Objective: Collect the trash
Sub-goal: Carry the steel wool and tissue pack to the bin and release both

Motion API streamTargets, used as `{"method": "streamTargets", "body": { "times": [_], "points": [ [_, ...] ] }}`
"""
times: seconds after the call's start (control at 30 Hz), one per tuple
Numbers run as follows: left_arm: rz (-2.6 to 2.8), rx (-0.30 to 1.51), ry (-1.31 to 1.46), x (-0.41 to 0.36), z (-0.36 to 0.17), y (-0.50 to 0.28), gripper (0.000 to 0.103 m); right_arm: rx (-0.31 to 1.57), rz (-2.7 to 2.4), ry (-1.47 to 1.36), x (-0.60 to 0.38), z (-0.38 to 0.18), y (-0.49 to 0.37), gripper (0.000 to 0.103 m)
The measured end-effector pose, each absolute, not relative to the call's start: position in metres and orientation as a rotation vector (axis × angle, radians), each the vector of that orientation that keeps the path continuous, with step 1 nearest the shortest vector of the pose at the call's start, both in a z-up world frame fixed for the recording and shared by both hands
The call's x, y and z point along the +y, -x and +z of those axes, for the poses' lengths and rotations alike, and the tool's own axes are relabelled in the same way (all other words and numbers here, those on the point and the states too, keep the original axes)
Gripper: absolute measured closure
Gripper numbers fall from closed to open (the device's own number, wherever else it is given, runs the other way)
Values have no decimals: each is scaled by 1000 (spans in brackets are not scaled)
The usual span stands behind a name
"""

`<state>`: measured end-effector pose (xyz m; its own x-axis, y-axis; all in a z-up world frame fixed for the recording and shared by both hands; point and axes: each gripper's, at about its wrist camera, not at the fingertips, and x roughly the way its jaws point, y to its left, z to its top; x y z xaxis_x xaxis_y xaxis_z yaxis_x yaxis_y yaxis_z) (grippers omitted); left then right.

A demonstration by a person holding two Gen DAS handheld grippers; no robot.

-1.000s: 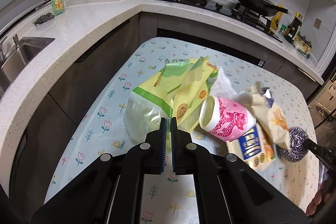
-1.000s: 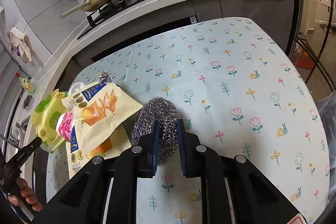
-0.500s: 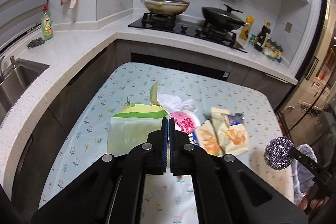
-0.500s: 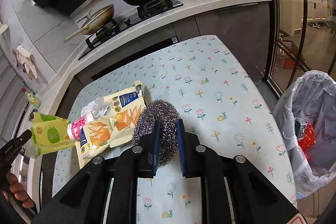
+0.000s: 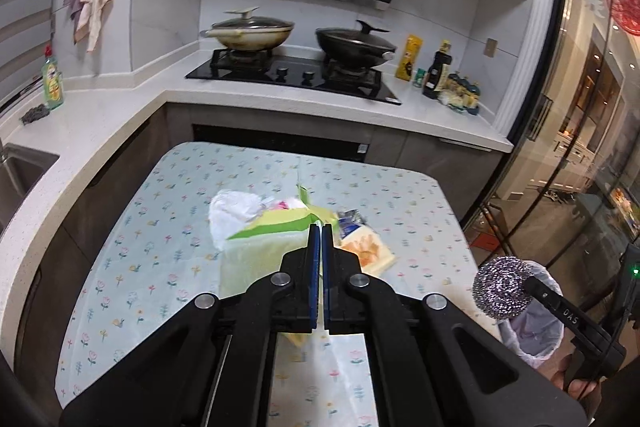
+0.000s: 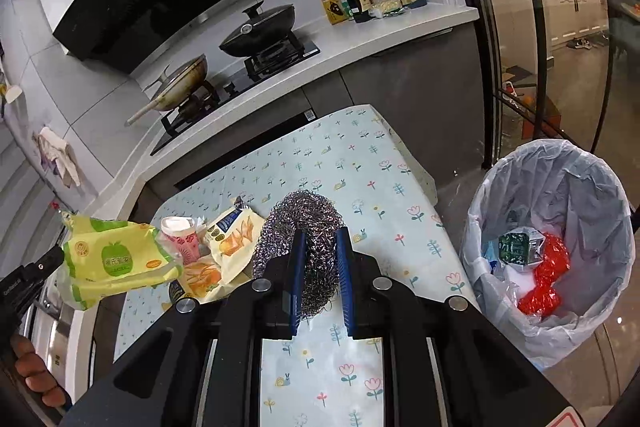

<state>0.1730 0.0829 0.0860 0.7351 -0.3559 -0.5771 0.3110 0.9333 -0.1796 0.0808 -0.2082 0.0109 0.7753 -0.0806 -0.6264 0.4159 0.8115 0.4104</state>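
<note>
Left wrist view first: my left claw point(image 5: 321, 231) is pinched right down, the blue pads all but meeting on a thin edge of the green wet-wipe pack point(image 5: 264, 247), which hangs in front of me above the desk point(image 5: 160, 227). A flat wrapper like that only gives me an edge to nip, so that is how I carry it. Beneath it on the flowered cloth lie a crumpled white tissue point(image 5: 236, 207) and an orange snack bag point(image 5: 366, 247), both left for later. Low on the right I catch the steel scourer point(image 5: 502, 285) riding in my other claw, with the rim of the bin point(image 5: 536, 335) just behind it.

Now the right wrist view: my right claw point(image 6: 320, 259) is narrow, not fully shut, because the scourer point(image 6: 300, 219) fills the gap and the pads squeeze into its springy wire from both sides. It is held clear of the desk. To the right, off the desk edge, stands the bin point(image 6: 600, 179) with its pale liner gaping, red plastic point(image 6: 546, 279) and a green-and-silver carton point(image 6: 516, 247) already lying inside. On the left I see the green pack point(image 6: 116, 259) dangling from my left claw point(image 6: 60, 255), and under it on the desk a pink-and-white cup point(image 6: 182, 235) on its side and the snack bags point(image 6: 232, 239). I judge both loads are bound for that bin; the scourer is nearer to it, and the floppy pack may swing as I carry it over.
</note>
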Motion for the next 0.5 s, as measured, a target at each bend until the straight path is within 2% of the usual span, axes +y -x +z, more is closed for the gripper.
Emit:
{"method": "streamTargets", "body": {
  "times": [0.5],
  "points": [
    [-572, 638, -16, -39, 101, -132, 103, 571, -372, -625, -275, 16, -19, 88]
  ]
}}
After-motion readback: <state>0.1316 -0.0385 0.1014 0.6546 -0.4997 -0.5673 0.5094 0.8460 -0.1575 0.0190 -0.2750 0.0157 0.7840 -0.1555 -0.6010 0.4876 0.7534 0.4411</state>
